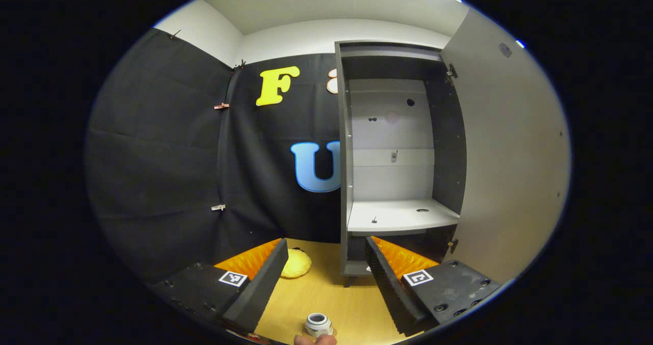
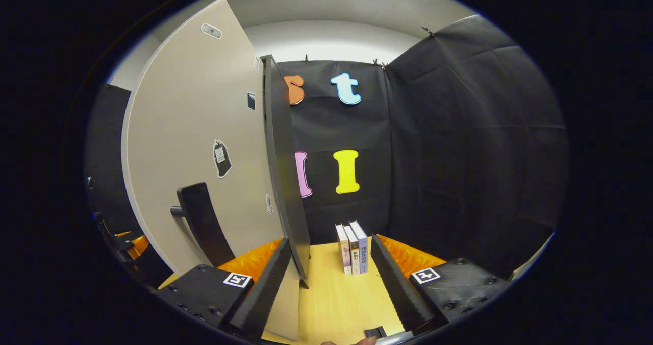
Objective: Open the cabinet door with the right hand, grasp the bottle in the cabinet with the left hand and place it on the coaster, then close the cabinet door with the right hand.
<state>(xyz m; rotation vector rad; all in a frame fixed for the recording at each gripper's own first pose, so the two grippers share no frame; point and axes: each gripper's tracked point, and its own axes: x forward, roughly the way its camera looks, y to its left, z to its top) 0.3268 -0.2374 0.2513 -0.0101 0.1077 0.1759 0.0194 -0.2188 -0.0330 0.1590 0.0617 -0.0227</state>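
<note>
Left gripper view: white-capped bottle (image 1: 319, 325) stands upright on the table (image 1: 326, 289).

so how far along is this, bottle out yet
The cabinet door stands open and the shelf is bare. A bottle stands on the table under the open left tool; whether a coaster lies beneath it can't be told. The open right tool straddles the door's edge, gripping nothing. Closing the door is left.
</note>
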